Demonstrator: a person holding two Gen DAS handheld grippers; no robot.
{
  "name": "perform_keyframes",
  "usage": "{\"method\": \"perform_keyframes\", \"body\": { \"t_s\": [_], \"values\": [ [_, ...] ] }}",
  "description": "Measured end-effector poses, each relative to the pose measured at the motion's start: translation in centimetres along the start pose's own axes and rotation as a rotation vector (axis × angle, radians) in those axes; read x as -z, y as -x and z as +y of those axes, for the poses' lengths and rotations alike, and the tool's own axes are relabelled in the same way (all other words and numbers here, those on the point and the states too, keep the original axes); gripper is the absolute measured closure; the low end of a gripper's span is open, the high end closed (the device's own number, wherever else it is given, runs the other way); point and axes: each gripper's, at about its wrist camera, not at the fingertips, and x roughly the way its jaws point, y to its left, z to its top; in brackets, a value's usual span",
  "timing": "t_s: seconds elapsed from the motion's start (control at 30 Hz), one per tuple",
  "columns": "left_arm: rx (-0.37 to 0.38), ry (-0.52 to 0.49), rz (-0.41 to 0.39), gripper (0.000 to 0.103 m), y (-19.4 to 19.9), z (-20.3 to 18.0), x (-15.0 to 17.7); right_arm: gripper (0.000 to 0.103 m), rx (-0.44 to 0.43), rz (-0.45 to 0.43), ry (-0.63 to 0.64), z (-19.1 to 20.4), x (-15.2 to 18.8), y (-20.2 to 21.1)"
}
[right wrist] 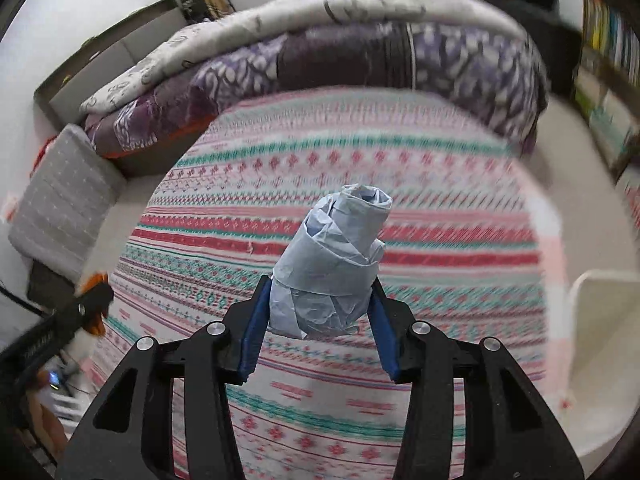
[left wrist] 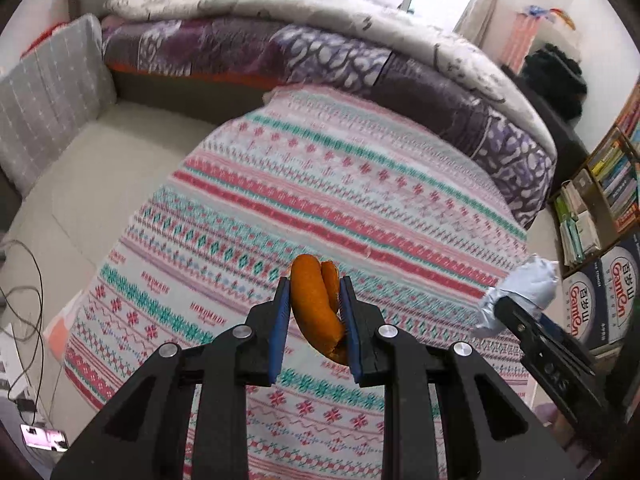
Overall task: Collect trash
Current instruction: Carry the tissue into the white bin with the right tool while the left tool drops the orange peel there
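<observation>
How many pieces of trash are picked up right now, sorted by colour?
Orange: 1, the orange peel in the left hand-held gripper.
Pale blue: 1, the crumpled paper wad in the right hand-held gripper.
Total: 2, both held above the patterned bedspread.

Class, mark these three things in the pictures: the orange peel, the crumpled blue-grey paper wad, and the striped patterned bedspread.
orange peel (left wrist: 316, 304): left wrist view, middle of the curled peel.
blue-grey paper wad (right wrist: 332, 268): right wrist view, middle of the wad.
striped patterned bedspread (left wrist: 320, 184): left wrist view, bare patterned cloth.
</observation>
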Motion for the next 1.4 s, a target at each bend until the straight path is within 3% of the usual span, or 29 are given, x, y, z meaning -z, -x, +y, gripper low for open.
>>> {"method": "perform_keyframes", "body": {
  "t_s": [0.27, 0.43, 0.77, 1.23, 1.4],
  "values": [
    [0.0, -0.083, -0.047, 0.078, 0.1, -4.1, 1.3, 0.058, 0.065, -0.067, 0.091, -2.4, 1.6, 2.6],
    [-0.01, -0.16, -0.037, 0.078, -1.0, -7.1, 2.5, 0.058, 0.041, -0.028, 0.001, -5.3, 2.5, 1.8],
    [0.007, -0.263, -0.05, 0.078, -1.9, -12.6, 4.1, 0.058, 0.068, -0.056, -0.098, -10.0, 2.6, 4.2],
    [0.111, -0.371, -0.034, 0.078, -2.4, -20.5, 6.4, 0.055, 0.23, -0.009, -0.312, -20.7, 4.6, 6.8],
    [0.188, -0.411, -0.006, 0.078, -2.5, -23.8, 7.8, 0.048, 0.306, -0.03, -0.399, -24.5, 5.4, 8.7]
  ]
}}
